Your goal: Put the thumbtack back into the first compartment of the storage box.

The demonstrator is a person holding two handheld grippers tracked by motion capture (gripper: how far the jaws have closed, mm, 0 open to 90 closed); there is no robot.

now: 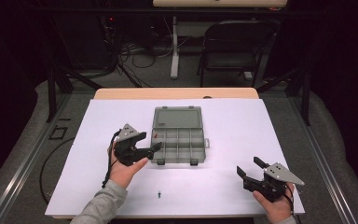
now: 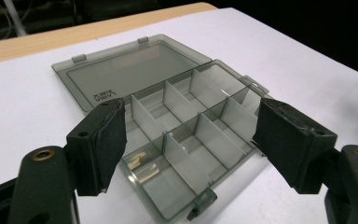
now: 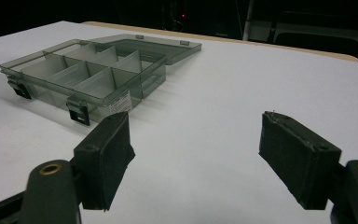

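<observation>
Nearest me, at six o'clock on the white counter [image 1: 223,186], one small screw [image 1: 159,193] lies loose. My right tool [image 1: 250,169] waits at four o'clock, wide and empty. My left tool [image 1: 153,148], also wide and empty, hovers at the open box [image 1: 179,144], centre. Brass parts [image 2: 142,166] already sit in one compartment; I judge sorting unfinished.

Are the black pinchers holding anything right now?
No. The left gripper is open over the compartment box, nothing between its jaws. The right gripper is open above the table, empty too.
</observation>
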